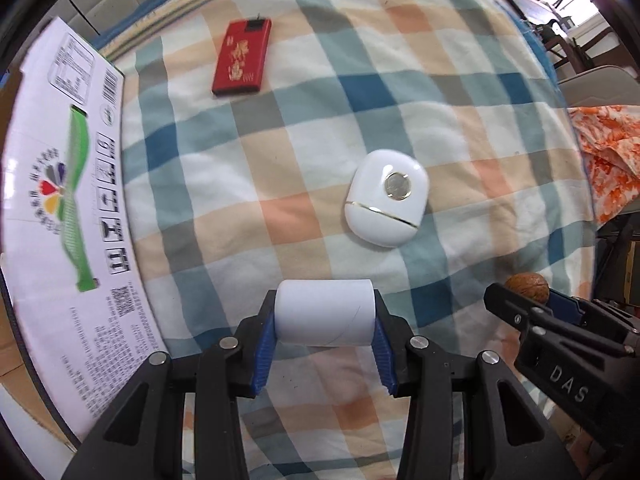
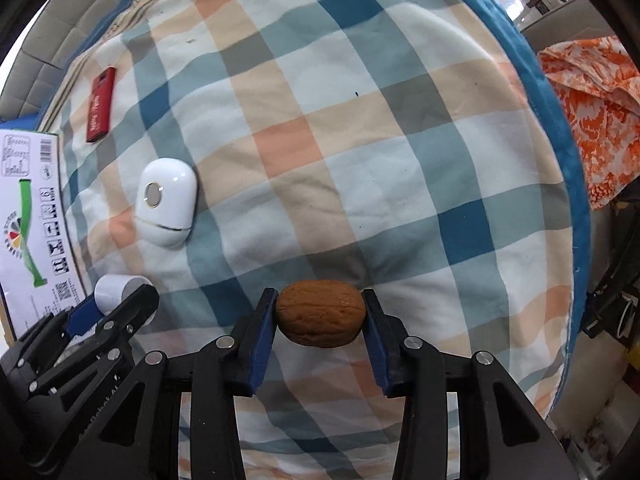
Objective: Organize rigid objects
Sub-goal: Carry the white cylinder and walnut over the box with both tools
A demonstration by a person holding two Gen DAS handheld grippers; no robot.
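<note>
Walnut [image 2: 320, 313] | long axis crosswise between pads | right hand-held gripper [image 2: 320, 316] clamps it | left hand-held gripper [image 1: 325, 316] grips white cylinder [image 1: 325, 312]

We see a soft, matt woven checked cloth [image 2: 340, 128], slightly rumpled. On it lies a white case [image 1: 386, 198] of glossy, smooth plastic with a shiny metal disc [image 1: 397, 186] set in it. The white cylinder [image 1: 326, 312] looks smooth and matt, of plastic or paper; we cannot tell which. The walnut [image 2: 320, 312] has a rough, dull, wrinkled shell. The red box [image 1: 242, 58] shows a faint sheen. The printed carton [image 1: 60, 208] is smooth cardboard. Both grippers' fingers [image 2: 262, 344] carry ribbed blue pads on matt black plastic.
</note>
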